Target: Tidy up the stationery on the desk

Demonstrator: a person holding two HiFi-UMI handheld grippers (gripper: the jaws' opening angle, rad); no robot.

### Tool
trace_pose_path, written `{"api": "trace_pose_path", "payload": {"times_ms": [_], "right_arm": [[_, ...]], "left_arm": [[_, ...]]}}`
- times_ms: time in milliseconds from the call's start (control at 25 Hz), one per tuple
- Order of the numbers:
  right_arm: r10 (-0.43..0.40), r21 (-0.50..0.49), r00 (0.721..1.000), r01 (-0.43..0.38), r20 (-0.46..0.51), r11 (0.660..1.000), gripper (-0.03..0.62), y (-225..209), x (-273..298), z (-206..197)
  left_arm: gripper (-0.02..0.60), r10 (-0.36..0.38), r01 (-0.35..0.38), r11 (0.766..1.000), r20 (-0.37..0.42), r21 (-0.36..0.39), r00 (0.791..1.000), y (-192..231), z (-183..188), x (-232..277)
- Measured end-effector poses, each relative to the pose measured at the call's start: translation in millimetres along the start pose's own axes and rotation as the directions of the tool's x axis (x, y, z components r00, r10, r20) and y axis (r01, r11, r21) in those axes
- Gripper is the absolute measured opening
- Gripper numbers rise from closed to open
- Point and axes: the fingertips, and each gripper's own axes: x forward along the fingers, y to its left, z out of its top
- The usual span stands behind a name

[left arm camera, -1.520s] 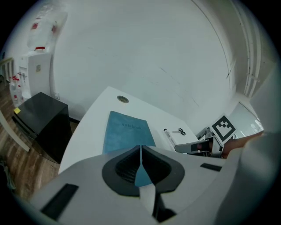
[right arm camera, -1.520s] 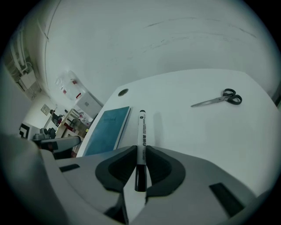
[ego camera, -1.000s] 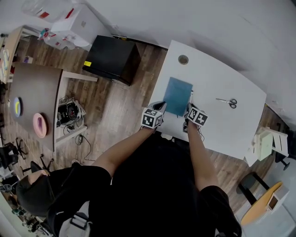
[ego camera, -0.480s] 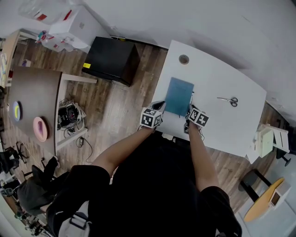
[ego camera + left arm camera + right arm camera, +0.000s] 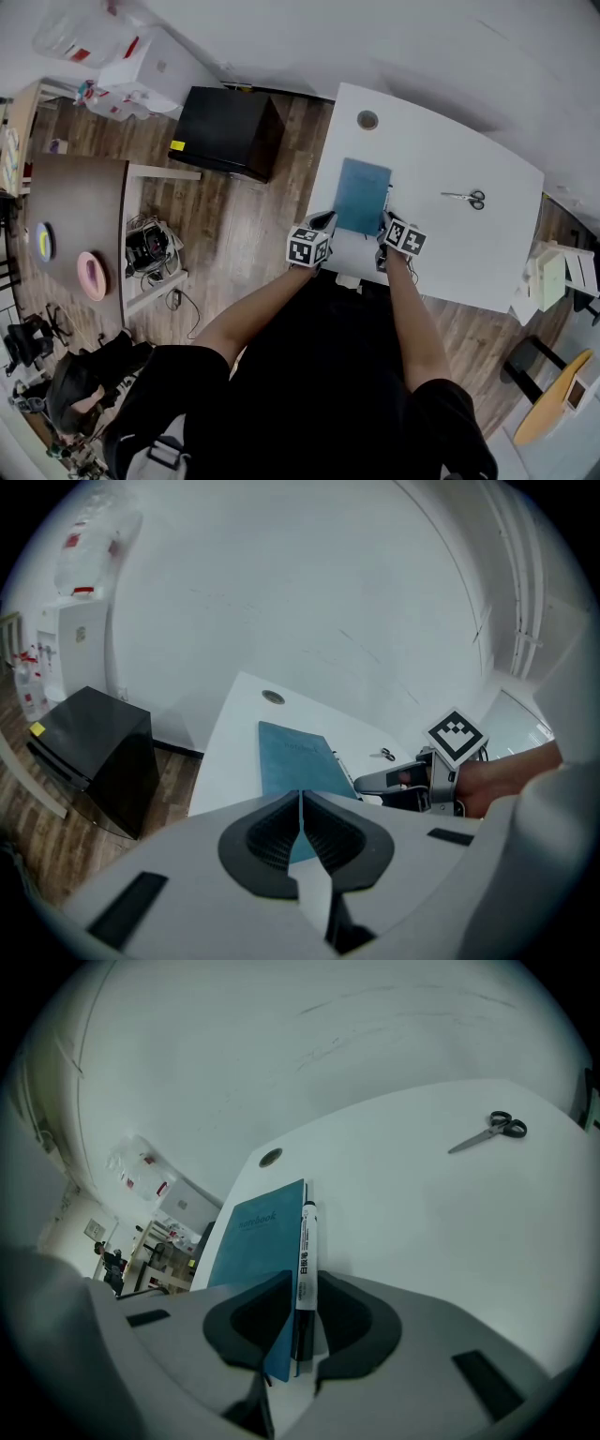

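A blue notebook (image 5: 362, 195) lies on the white desk (image 5: 450, 253), with a black-and-white marker (image 5: 307, 1241) along its right edge. My right gripper (image 5: 384, 225) sits at the notebook's near right corner. Its jaws (image 5: 300, 1283) are closed on the marker's near end, with the notebook's (image 5: 258, 1237) edge caught beside it. My left gripper (image 5: 323, 223) is at the notebook's near left corner, jaws (image 5: 300, 799) shut together with nothing seen between them. The notebook (image 5: 295, 757) shows just beyond them. Scissors (image 5: 464, 197) lie apart on the desk to the right.
A round cable hole (image 5: 367, 120) is in the desk's far left corner. A black cabinet (image 5: 228, 120) stands on the wooden floor left of the desk. A brown table (image 5: 75, 216) is further left, and a pale box-like object (image 5: 548, 281) sits off the desk's right end.
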Motion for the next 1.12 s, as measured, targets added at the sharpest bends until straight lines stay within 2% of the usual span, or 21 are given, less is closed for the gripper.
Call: {"api": "trace_pose_path", "payload": {"times_ms": [200, 360, 680, 920, 1120], "right_arm": [[0.023, -0.034, 1.0, -0.023, -0.002, 0.999, 0.08, -10.4, -13.7, 5.6], [0.027, -0.104, 1.0, -0.028, -0.011, 0.994, 0.081, -36.8, -31.9, 18.2], [0.007, -0.12, 1.0, -0.006, 0.007, 0.993, 0.08, -123.6, -68.6, 51.0], [-0.011, -0.109, 0.999, 0.015, 0.04, 0.994, 0.08, -203.6, -87.7, 96.9], [-0.014, -0.147, 0.999, 0.022, 0.051, 0.989, 0.08, -252.6, -98.1, 129.6]], "left_arm": [[0.023, 0.018, -0.017, 0.999, -0.03, 0.04, 0.999, -10.1, -6.0, 6.7], [0.023, 0.022, -0.021, 0.999, -0.04, 0.027, 0.999, -32.5, -5.7, 18.0], [0.023, 0.027, -0.023, 0.998, -0.073, 0.053, 0.997, -89.0, -11.9, 54.2], [0.023, 0.007, 0.003, 0.996, -0.106, 0.091, 0.994, -145.4, -4.3, 104.4], [0.023, -0.016, 0.024, 0.997, -0.114, 0.073, 0.993, -187.9, 4.6, 147.2]]}}
